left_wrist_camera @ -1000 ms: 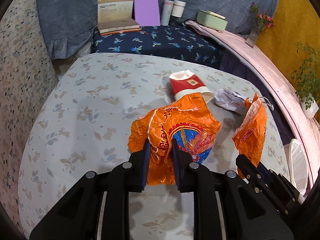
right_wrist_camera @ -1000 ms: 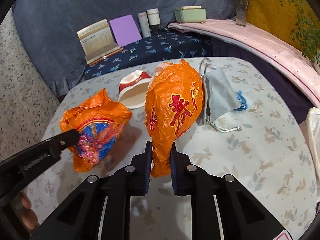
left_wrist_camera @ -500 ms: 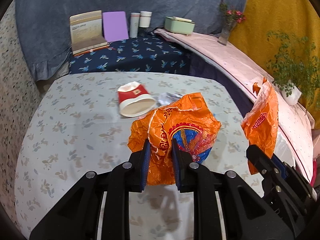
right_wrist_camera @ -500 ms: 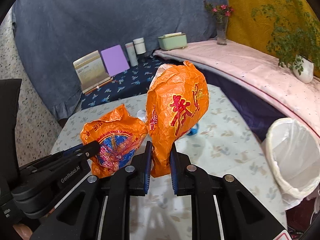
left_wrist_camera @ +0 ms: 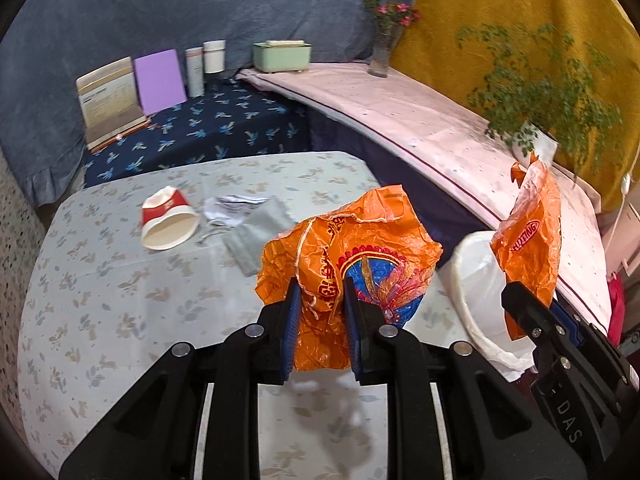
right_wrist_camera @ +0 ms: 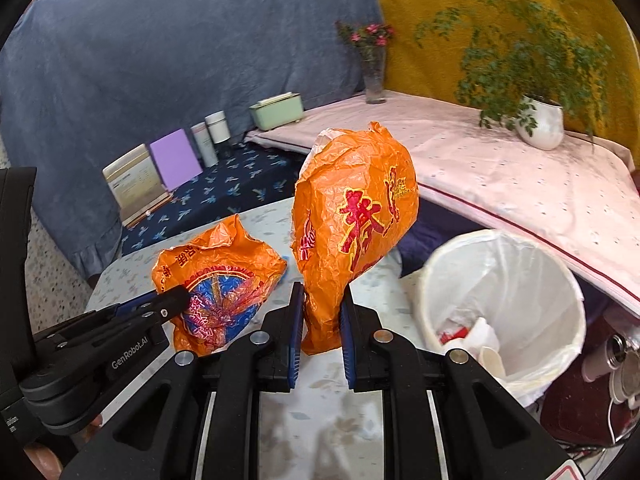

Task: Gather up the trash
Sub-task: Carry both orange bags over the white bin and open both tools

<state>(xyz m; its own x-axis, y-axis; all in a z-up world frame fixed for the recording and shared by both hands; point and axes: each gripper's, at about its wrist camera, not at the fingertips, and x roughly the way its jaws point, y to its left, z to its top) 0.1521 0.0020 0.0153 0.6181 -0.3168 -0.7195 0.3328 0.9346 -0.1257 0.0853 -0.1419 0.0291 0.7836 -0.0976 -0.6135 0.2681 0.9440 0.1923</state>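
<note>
Both grippers, left [left_wrist_camera: 318, 320] and right [right_wrist_camera: 320, 320], clamp crumpled orange wrappers [left_wrist_camera: 352, 256] [right_wrist_camera: 352, 220] clear of the table [left_wrist_camera: 120, 300], evidently for carriage to the lined bin [right_wrist_camera: 560, 276] just beside it; a paper cup [left_wrist_camera: 170, 222] lies uncollected beyond.

The orange bag [right_wrist_camera: 352, 228] hides most of the table [right_wrist_camera: 320, 420] behind it. The white bin [right_wrist_camera: 500, 300] is cut off low down by the gripper's arm. Small bits lie in the bin, too small to tell. Right of the bin, things are blurry.
</note>
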